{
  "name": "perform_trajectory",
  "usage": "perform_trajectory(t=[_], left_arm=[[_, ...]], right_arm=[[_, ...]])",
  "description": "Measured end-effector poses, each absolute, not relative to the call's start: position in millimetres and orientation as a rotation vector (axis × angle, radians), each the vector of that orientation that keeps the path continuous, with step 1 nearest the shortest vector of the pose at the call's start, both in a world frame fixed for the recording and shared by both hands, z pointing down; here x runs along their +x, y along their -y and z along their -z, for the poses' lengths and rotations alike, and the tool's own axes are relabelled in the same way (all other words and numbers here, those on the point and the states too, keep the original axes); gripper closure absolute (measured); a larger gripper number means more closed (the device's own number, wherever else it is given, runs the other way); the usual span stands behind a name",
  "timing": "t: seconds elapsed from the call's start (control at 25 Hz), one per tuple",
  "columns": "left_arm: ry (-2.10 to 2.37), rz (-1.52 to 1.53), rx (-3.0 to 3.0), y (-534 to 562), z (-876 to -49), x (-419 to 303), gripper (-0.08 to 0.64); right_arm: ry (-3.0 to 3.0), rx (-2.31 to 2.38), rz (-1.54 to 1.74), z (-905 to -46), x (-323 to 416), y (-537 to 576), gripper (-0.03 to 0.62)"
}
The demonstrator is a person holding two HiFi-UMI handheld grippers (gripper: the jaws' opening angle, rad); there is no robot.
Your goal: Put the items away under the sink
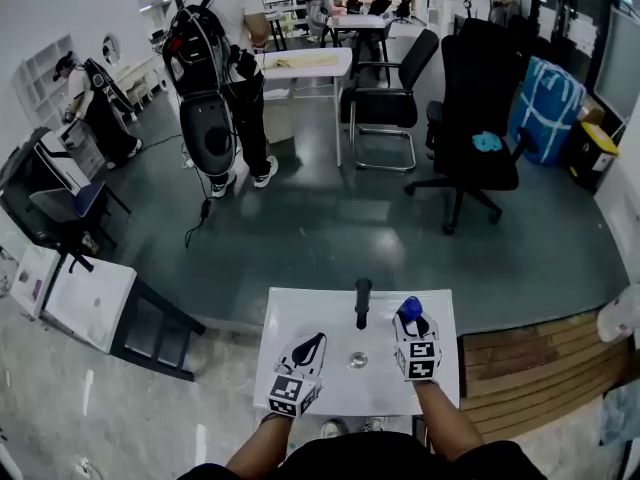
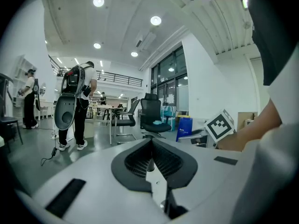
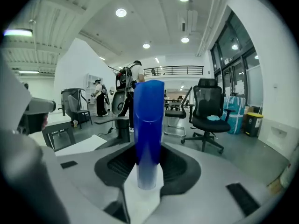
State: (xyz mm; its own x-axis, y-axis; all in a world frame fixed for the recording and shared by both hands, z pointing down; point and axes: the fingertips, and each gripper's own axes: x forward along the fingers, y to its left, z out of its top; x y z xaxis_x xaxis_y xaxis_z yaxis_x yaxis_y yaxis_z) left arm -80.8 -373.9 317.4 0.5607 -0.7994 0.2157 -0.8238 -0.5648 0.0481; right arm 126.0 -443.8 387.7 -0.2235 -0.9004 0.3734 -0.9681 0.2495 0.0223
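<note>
person with backpack [image 1: 215, 58] standing mid floor, white table [image 1: 305, 63] beside, grey chair [image 1: 385, 98] at table's right edge, black chair [image 1: 480, 98], blue bag [image 1: 548, 108] behind it

Upright blue bottle [image 3: 148, 125] between the right gripper's [image 3: 148, 160] dark fingers [image 3: 183, 169], black office chair [image 3: 209, 113] beyond.

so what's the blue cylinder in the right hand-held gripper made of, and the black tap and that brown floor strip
Blue cylinder: likely plastic, smooth and glossy, with an even sheen and a paler end. Black tap: matte, probably coated metal; plastic can't be ruled out. Brown floor strip: wood or wood-look planks, going by the parallel board seams.
</note>
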Motion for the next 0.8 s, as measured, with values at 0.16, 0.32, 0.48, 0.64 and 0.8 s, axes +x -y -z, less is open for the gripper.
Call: perform_trajectory(t=[0.16, 0.32, 0.48, 0.64, 0.8], left_arm=[[1.351, -0.233, 2.669, 355.1, -315.2, -90.6, 0.538], [1.315, -0.221, 2.706, 334.8, -311.6, -101.3, 0.538], [1.306, -0.224, 2.720, 316.5, -309.8, -116.1, 0.538], [1.303, -0.217, 2.733, 296.2, -302.1, -118.9, 0.538], [1.299, -0.212, 2.744, 272.3, -302.8, -110.1, 0.538]], right_arm=[[2.201, 1.800, -0.283, -359.0, 127.8, 412.0, 0.431], [2.200, 1.865, -0.223, -333.5, 126.4, 378.0, 0.431], [2.199, 1.907, -0.187, -315.3, 125.3, 340.9, 0.431], [2.207, 1.916, -0.165, -299.3, 121.2, 306.2, 0.431], [2.242, 1.909, -0.158, -295.3, 118.3, 274.8, 0.431]])
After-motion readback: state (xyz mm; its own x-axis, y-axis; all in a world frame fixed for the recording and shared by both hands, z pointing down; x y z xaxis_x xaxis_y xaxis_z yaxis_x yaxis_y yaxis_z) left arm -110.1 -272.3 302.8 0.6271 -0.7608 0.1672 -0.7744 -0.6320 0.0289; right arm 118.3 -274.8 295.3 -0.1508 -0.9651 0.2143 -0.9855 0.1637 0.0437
